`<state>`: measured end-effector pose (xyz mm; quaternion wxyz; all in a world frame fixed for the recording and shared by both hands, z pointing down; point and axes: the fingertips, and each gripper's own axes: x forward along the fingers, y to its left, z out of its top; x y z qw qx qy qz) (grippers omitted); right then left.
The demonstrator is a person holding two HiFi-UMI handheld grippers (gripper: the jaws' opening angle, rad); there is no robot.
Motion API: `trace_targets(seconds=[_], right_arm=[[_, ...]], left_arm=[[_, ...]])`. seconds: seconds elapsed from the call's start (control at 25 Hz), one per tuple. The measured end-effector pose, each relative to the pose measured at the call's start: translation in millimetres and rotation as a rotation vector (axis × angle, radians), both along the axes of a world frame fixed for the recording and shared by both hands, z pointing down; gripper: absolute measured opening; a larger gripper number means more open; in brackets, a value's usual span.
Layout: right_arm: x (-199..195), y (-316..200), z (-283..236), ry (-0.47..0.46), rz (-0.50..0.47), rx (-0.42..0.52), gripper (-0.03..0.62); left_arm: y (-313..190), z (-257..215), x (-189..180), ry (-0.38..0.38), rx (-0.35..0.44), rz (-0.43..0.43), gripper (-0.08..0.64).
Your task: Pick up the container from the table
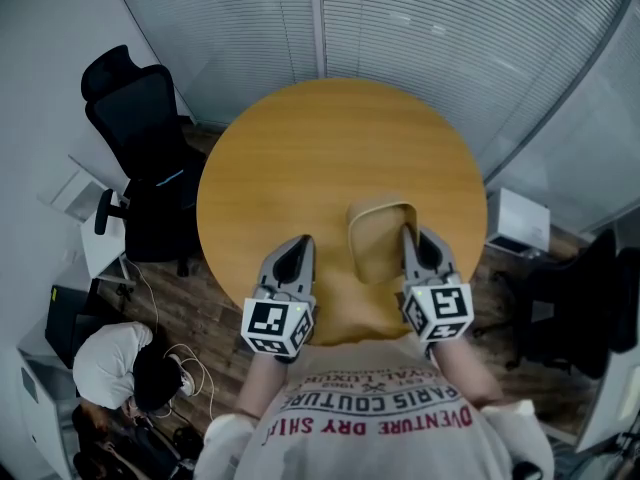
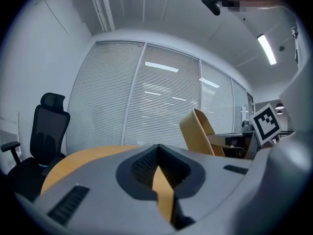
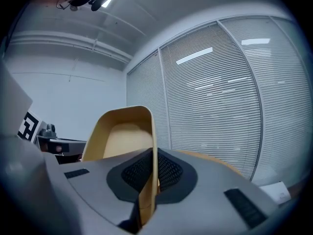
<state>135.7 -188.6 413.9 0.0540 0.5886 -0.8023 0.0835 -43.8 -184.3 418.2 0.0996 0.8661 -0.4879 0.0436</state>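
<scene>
Shirt front [image 1: 380,413]: pale sweatshirt filling the bottom of the head view, with both forearms reaching forward from it over the table edge.
Right gripper [image 3: 150,173]: jaws closed onto the container's right-hand wall. The thin tan wall stands edge-on between the ribbed pads, gripped close to its rim.
Left gripper [image 2: 159,168]: jaws drawn together with nothing between them; only a sliver of tabletop shows through the seam. It hangs just left of the container without touching it.
Marker cubes: one black-and-white cube rides on the back of each gripper, nearest the person.
Container [image 1: 378,240]: tan, open-topped and rounded-rectangular, sitting at the near side of the table between the two grippers. From the left gripper view it leans, mouth tipped away from upright. Whether its base has left the wood cannot be told.
Table [image 1: 320,138]: round, warm wood, otherwise bare.
Surroundings: a black office chair [image 1: 140,138] stands left of the table, and slatted blinds [image 1: 450,28] line the wall beyond.
Step in hand, as judged: lifting the container on a one-wall pinch.
How to do it well: keep the squeeze firm and raise straight up, slowly. A grip on one thin wall lets the body swing or twist, so avoid any sideways jerk. Levelling the wrist would counter the lean.
Risk: the wall could slip through the pads, or flex.
</scene>
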Motion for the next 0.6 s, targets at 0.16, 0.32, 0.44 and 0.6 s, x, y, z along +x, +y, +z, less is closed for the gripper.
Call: trace_targets(seconds=[0.16, 0.32, 0.44, 0.6], right_arm=[[1, 2, 1, 0.005, 0.004, -0.005, 0.003], [5, 5, 7, 0.008, 0.010, -0.019, 0.003], [4, 6, 10, 0.003, 0.004, -0.035, 0.003], [3, 4, 14, 0.000, 0.007, -0.044, 0.003]], left_arm=[[2, -2, 4, -0.021, 0.010, 0.005, 0.002], [4, 0, 8, -0.022, 0.007, 0.006, 0.002], [4, 3, 8, -0.021, -0.004, 0.008, 0.002], [2, 6, 7, -0.020, -0.014, 0.011, 0.002]])
